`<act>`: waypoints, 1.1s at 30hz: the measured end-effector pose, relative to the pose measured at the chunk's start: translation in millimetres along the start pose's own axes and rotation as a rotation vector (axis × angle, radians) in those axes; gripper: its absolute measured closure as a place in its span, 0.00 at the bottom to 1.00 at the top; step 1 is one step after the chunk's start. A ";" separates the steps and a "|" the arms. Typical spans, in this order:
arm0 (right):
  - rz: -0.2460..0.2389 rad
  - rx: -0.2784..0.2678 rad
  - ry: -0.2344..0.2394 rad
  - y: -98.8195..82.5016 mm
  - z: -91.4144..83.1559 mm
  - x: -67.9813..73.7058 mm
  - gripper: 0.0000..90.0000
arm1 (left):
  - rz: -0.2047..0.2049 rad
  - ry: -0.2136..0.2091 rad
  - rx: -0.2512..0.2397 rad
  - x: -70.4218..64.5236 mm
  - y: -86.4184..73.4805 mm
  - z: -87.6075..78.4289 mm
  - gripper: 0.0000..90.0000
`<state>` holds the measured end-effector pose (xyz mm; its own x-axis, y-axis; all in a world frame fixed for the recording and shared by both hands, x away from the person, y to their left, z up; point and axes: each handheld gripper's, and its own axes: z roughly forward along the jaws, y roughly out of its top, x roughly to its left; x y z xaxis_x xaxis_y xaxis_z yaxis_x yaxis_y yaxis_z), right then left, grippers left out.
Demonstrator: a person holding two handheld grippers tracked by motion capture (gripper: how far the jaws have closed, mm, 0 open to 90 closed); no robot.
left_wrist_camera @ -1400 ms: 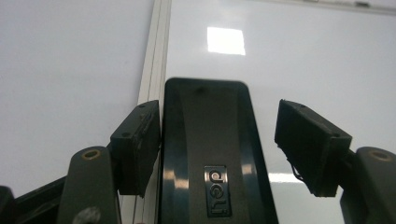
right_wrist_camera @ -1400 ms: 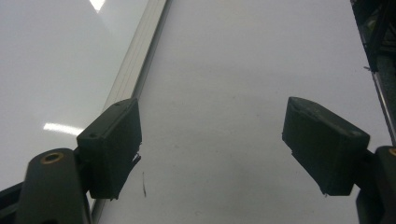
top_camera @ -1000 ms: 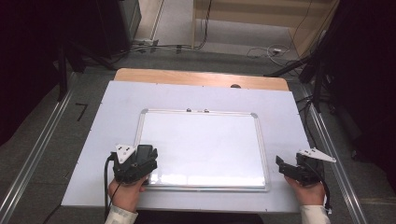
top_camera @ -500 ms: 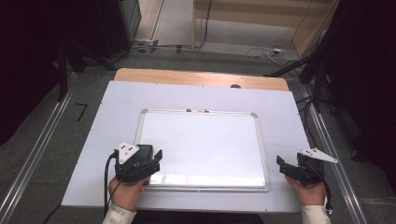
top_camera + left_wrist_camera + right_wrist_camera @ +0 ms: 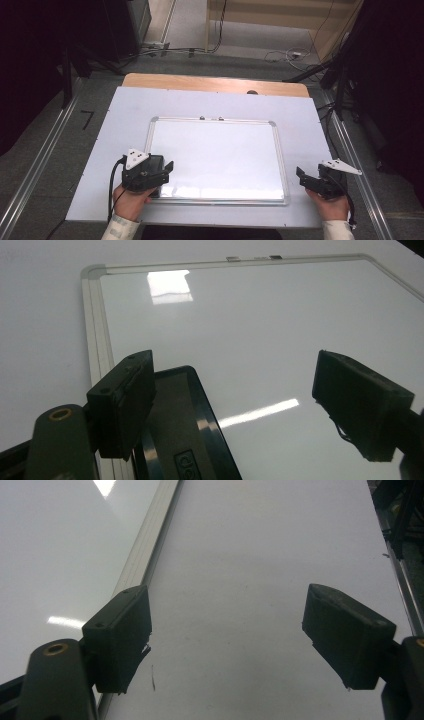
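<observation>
Whiteboard (image 5: 220, 155) lies flat mid-surface (image 5: 100, 150), two small clips on its top frame edge, nothing on its face. Left claw (image 5: 162, 172) sits over the board's near-left corner, jaws apart and just been opening, nothing between them but its own dark reflection (image 5: 185, 430). Right claw (image 5: 302, 177) rests on bare surface just off the board's right frame, jaws wide apart, empty.

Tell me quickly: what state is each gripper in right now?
Left gripper: jaws open and just been opening, holding nothing, over the whiteboard.
Right gripper: jaws open, holding nothing, over the table.
</observation>
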<state>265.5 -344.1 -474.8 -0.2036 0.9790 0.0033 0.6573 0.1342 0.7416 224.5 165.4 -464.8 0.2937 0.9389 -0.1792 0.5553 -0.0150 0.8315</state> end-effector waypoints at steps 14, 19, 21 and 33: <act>-0.001 0.001 -0.001 -0.3 -0.3 -0.7 0.21 | -0.008 0.020 0.015 9.5 -0.2 -1.4 0.20; -0.002 0.001 -0.001 -0.4 -0.4 -1.2 0.21 | -0.024 0.025 -0.002 13.7 0.1 -4.6 0.20; -0.001 0.001 -0.002 -0.4 -0.3 -1.1 0.21 | -0.036 0.027 -0.004 16.2 0.2 -5.9 0.20; 0.000 0.003 -0.003 -0.6 -0.2 -1.0 0.21 | -0.048 0.031 -0.001 23.7 -1.7 -9.0 0.20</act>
<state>265.2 -345.1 -475.1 -0.2011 0.9796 0.0011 0.6596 0.1346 0.7395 223.5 190.8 -465.7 0.2424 0.9488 -0.2026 0.5674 0.0308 0.8229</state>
